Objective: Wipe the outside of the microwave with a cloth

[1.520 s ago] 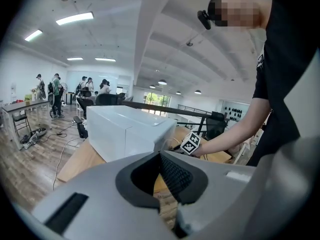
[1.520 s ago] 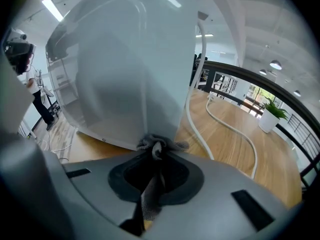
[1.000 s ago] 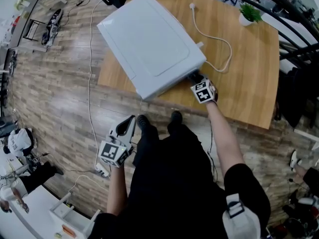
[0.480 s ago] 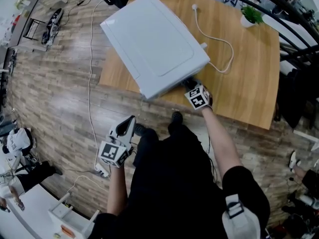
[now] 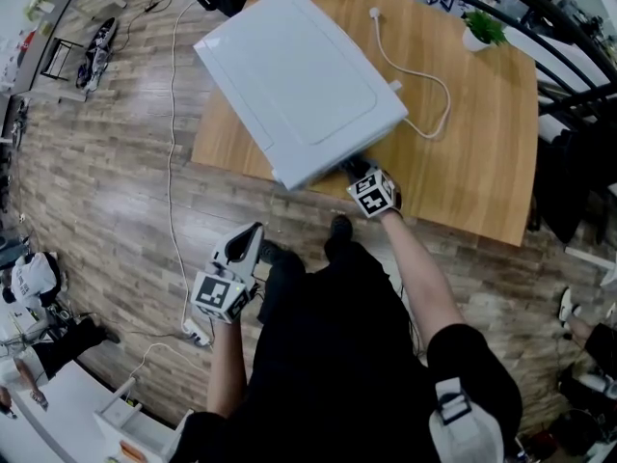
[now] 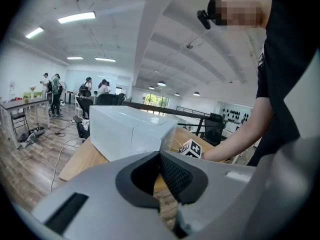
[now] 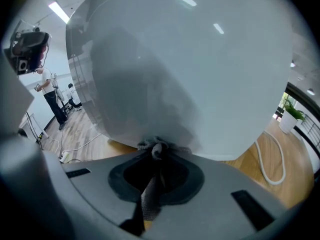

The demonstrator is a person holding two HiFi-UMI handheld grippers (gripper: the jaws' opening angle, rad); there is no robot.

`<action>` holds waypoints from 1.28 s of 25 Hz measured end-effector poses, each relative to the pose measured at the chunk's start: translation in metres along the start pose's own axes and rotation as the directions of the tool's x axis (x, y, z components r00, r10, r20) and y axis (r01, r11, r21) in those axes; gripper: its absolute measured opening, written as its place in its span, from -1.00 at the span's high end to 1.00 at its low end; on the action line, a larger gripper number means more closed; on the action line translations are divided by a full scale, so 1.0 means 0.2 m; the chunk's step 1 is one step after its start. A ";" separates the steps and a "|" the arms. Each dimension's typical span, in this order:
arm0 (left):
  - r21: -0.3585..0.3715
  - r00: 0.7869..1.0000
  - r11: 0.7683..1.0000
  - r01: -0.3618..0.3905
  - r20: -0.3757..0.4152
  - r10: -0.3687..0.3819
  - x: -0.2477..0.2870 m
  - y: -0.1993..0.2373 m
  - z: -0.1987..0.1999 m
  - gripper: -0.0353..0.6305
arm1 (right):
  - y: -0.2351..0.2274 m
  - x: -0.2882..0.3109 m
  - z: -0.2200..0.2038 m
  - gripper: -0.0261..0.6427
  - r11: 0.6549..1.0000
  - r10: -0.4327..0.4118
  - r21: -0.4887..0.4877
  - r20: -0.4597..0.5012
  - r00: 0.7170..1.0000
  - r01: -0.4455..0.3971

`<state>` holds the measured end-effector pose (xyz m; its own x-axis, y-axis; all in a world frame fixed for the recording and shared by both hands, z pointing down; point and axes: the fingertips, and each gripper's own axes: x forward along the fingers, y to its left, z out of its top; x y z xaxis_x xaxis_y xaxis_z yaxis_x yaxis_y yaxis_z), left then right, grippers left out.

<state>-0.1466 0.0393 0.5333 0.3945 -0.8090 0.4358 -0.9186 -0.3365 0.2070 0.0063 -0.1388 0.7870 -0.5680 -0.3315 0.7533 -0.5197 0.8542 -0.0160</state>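
Observation:
A white microwave (image 5: 299,75) stands on a wooden table (image 5: 482,133) in the head view. My right gripper (image 5: 353,172) is shut on a grey cloth (image 7: 156,149) and presses it against the microwave's white side wall (image 7: 190,69), low near the table. The cloth bunches at the jaw tips and hangs between them. My left gripper (image 5: 249,239) hangs off the table over the floor, beside the person's legs, its jaws shut with nothing between them. In the left gripper view the microwave (image 6: 130,134) shows ahead, with the right gripper's marker cube (image 6: 190,148) beside it.
A white power cord (image 5: 419,75) curls over the table behind the microwave. A small potted plant (image 5: 479,27) sits at the table's far right corner. A cable (image 5: 174,162) runs across the wood floor on the left. Several people (image 6: 90,86) stand in the far background.
My right gripper has slid left along the microwave's near side with the cloth. The left gripper has stayed where it was.

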 end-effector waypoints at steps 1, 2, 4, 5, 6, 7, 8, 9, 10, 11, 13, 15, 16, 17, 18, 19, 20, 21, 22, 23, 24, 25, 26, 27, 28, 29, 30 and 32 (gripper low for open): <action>0.001 1.000 1.000 0.002 0.000 -0.002 0.00 0.00 0.00 0.89 | 0.02 0.01 0.00 0.85 1.000 0.004 -0.002 0.001 1.000 -0.004; 0.001 1.000 1.000 0.003 0.000 -0.003 -0.01 0.00 0.00 0.89 | 0.05 0.01 0.01 0.85 1.000 0.010 -0.003 0.001 1.000 -0.010; 0.002 1.000 1.000 0.004 0.002 -0.004 -0.02 0.00 0.00 0.89 | 0.10 0.01 0.02 0.85 1.000 0.023 -0.009 0.003 1.000 -0.023; 0.001 1.000 1.000 0.005 0.001 -0.005 -0.03 0.00 0.00 0.89 | 0.13 0.02 0.02 0.85 1.000 0.028 -0.012 0.004 1.000 -0.028; 0.001 1.000 1.000 0.005 0.001 -0.005 -0.04 0.00 -0.01 0.89 | 0.16 0.02 0.03 0.85 0.999 0.033 -0.015 0.004 0.999 -0.033; 0.001 1.000 1.000 0.005 0.001 -0.005 -0.05 0.01 -0.01 0.89 | 0.18 0.03 0.03 0.85 0.999 0.040 -0.016 0.005 0.999 -0.040; 0.001 1.000 1.000 0.004 0.002 -0.004 -0.05 0.01 -0.02 0.89 | 0.21 0.04 0.03 0.85 0.999 0.047 -0.016 0.006 0.999 -0.047; -0.001 1.000 1.000 0.004 0.004 -0.004 -0.06 0.01 -0.02 0.89 | 0.24 0.04 0.04 0.85 0.998 0.055 -0.016 0.006 0.998 -0.055; -0.004 1.000 1.000 0.003 0.004 -0.003 -0.07 0.02 -0.02 0.89 | 0.26 0.05 0.04 0.85 0.998 0.062 -0.016 0.005 0.998 -0.062; -0.006 1.000 1.000 0.003 0.003 -0.003 -0.08 0.02 -0.03 0.89 | 0.29 0.05 0.04 0.85 0.998 0.067 -0.018 0.003 0.998 -0.067; -0.010 1.000 1.000 0.004 0.001 -0.004 -0.10 0.03 -0.04 0.89 | 0.34 0.07 0.04 0.85 0.997 0.078 -0.022 0.000 0.997 -0.078; -0.010 1.000 1.000 0.006 -0.004 -0.006 -0.11 0.04 -0.05 0.89 | 0.40 0.08 0.05 0.85 0.996 0.090 -0.025 -0.002 0.996 -0.090; -0.010 1.000 1.000 0.007 -0.005 -0.007 -0.12 0.05 -0.05 0.89 | 0.42 0.08 0.05 0.85 0.995 0.092 -0.026 -0.003 0.996 -0.092; -0.010 1.000 1.000 0.008 -0.005 -0.008 -0.13 0.05 -0.05 0.89 | 0.43 0.09 0.06 0.85 0.995 0.093 -0.027 -0.003 0.996 -0.093; -0.009 1.000 1.000 0.010 -0.003 -0.010 -0.13 0.06 -0.05 0.89 | 0.45 0.09 0.06 0.85 0.995 0.094 -0.027 -0.003 0.996 -0.094; -0.008 1.000 1.000 0.012 -0.002 -0.012 -0.14 0.06 -0.05 0.89 | 0.47 0.09 0.06 0.85 0.995 0.097 -0.028 -0.004 0.995 -0.097; -0.007 1.000 1.000 0.014 -0.002 -0.014 -0.15 0.07 -0.05 0.89 | 0.49 0.09 0.06 0.85 0.994 0.101 -0.029 -0.007 0.995 -0.101; -0.005 1.000 1.000 0.014 -0.003 -0.014 -0.16 0.07 -0.05 0.89 | 0.51 0.09 0.06 0.85 0.994 0.106 -0.031 -0.012 0.994 -0.107; -0.004 1.000 1.000 0.014 -0.003 -0.014 -0.17 0.08 -0.05 0.89 | 0.53 0.10 0.06 0.85 0.993 0.112 -0.032 -0.016 0.994 -0.113; -0.002 1.000 1.000 0.014 -0.003 -0.014 -0.17 0.08 -0.05 0.89 | 0.55 0.10 0.06 0.85 0.992 0.117 -0.035 -0.020 0.993 -0.117; -0.001 1.000 1.000 0.015 -0.003 -0.015 -0.18 0.09 -0.06 0.89 | 0.57 0.10 0.07 0.85 0.992 0.120 -0.038 -0.023 0.993 -0.121; -0.001 1.000 1.000 0.015 -0.003 -0.015 -0.18 0.09 -0.06 0.89 | 0.59 0.10 0.07 0.85 0.992 0.122 -0.041 -0.023 0.992 -0.123; -0.001 1.000 1.000 0.015 -0.003 -0.015 -0.19 0.10 -0.06 0.89 | 0.60 0.11 0.07 0.85 0.991 0.124 -0.043 -0.022 0.992 -0.125; -0.002 1.000 1.000 0.014 -0.002 -0.014 -0.20 0.10 -0.06 0.89 | 0.62 0.11 0.08 0.85 0.991 0.126 -0.044 -0.021 0.992 -0.127; -0.004 1.000 1.000 0.014 -0.001 -0.014 -0.20 0.11 -0.06 0.89 | 0.63 0.11 0.08 0.85 0.991 0.129 -0.044 -0.021 0.991 -0.130; -0.005 1.000 1.000 0.014 -0.001 -0.014 -0.21 0.11 -0.06 0.89 | 0.64 0.12 0.08 0.85 0.990 0.132 -0.042 -0.020 0.991 -0.132; -0.005 1.000 1.000 0.014 0.000 -0.014 -0.21 0.12 -0.07 0.89 | 0.65 0.12 0.08 0.85 0.990 0.133 -0.041 -0.018 0.991 -0.133; -0.005 1.000 1.000 0.015 0.001 -0.015 -0.22 0.12 -0.07 0.89 | 0.67 0.12 0.09 0.85 0.990 0.136 -0.041 -0.018 0.991 -0.137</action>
<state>-0.1861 0.0732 0.5307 0.4078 -0.8043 0.4322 -0.9127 -0.3458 0.2178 -0.0883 -0.0390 0.7911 -0.6218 -0.2051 0.7559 -0.4106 0.9072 -0.0917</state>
